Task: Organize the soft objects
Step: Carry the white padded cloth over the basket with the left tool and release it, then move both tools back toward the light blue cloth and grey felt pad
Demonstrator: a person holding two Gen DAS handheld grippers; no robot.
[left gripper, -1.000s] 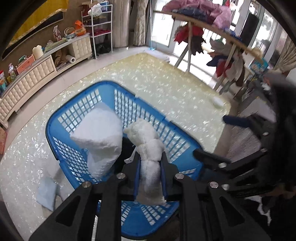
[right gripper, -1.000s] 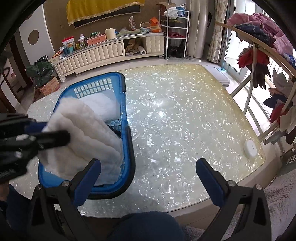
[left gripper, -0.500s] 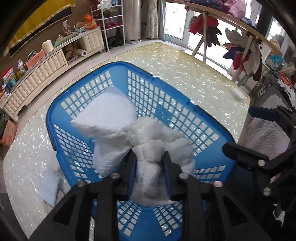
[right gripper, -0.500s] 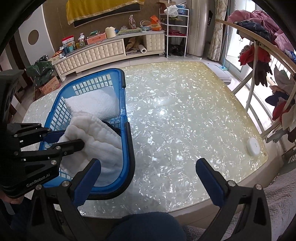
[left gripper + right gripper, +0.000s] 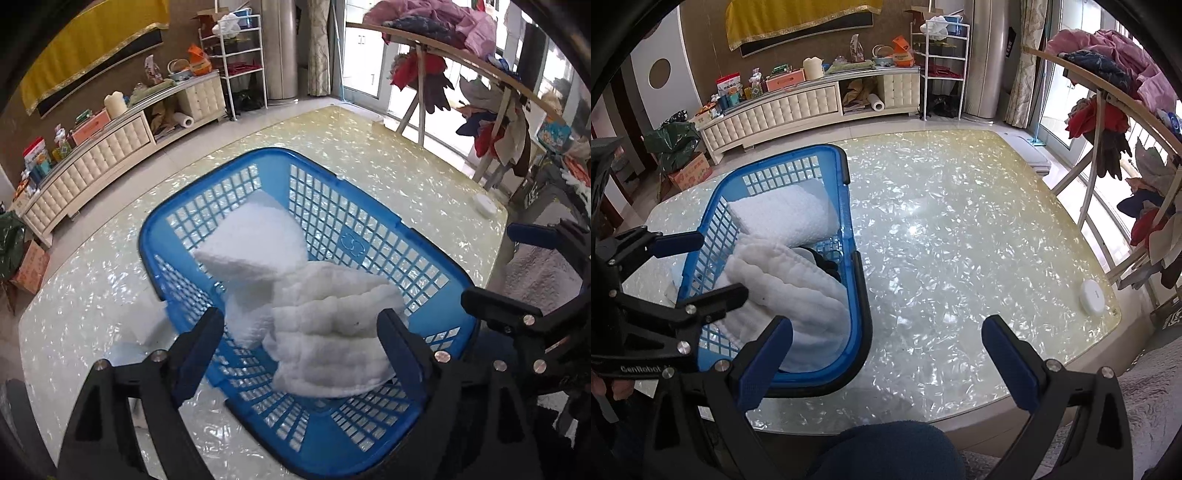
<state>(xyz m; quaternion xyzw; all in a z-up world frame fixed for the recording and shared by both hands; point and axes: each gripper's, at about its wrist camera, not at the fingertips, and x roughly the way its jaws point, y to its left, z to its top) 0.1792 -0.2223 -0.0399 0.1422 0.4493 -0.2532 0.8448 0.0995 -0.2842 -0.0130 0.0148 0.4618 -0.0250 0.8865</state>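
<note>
A blue mesh basket [image 5: 273, 150] [image 5: 867, 325] stands on the pearly table. Inside it a folded white towel [image 5: 255, 236] [image 5: 783, 214] leans at the far end. A white quilted cloth [image 5: 332, 339] [image 5: 798, 291] lies loose in front of the towel, over something dark [image 5: 827, 264]. My left gripper [image 5: 299, 332] [image 5: 724, 265] hovers over the basket with its jaws opening; the quilted cloth lies between them, and the pads do not press on it. My right gripper [image 5: 886, 326] [image 5: 491, 264] is open with nothing in it, over the table just right of the basket.
A light blue cloth [image 5: 125, 350] [image 5: 674, 278] lies on the table left of the basket. A white round puck [image 5: 1091, 297] sits near the table's right edge. A drying rack [image 5: 1108, 122] full of clothes stands to the right. A person's dark blue knee [image 5: 886, 450] is below.
The left gripper was shut on the quilted cloth above the basket; it lowered it, then spread its jaws, and the cloth now lies in the basket. The right gripper kept still.
</note>
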